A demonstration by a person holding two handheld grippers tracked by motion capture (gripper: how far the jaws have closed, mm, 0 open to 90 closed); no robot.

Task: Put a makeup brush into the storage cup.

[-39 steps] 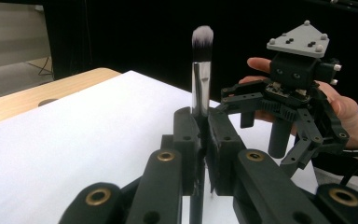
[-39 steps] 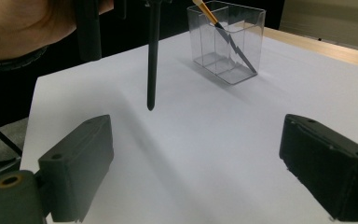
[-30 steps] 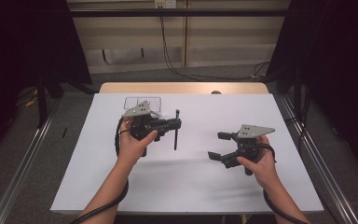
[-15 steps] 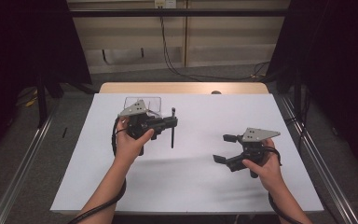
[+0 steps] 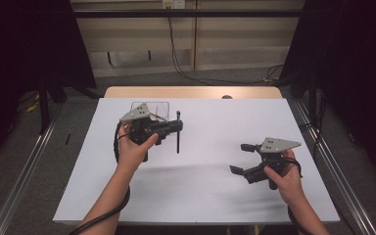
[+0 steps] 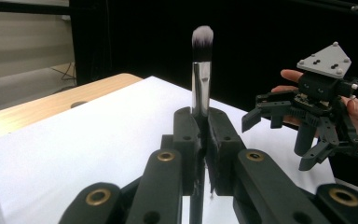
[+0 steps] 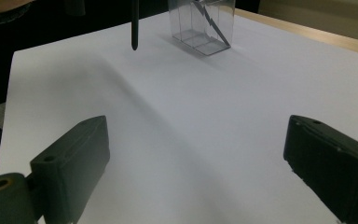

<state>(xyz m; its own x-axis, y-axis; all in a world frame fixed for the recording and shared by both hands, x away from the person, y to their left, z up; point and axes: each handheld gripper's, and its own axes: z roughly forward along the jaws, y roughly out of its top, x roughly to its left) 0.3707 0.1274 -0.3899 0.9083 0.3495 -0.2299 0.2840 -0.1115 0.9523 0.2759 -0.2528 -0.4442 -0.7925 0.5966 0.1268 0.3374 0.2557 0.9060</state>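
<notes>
A white-covered desk point(image 5: 200, 196) is seen from above. The left gripper point(image 5: 176, 127) is held over the desk's left half, its fingers point(image 6: 186, 135) clamped on the handle of a makeup brush point(image 6: 201, 70), which is held upright with its pale bristles on top. A clear plastic box point(image 7: 205, 28) stands just behind it. The right gripper point(image 5: 240, 159) is held well apart to the right, its fingers point(image 7: 74, 163) spread wide and holding nothing.

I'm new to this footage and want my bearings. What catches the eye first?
The makeup brush stands upright, bristles up, clamped in the left gripper above the white table. A clear plastic box stands at the far left, and the right gripper hangs open and empty.
</notes>
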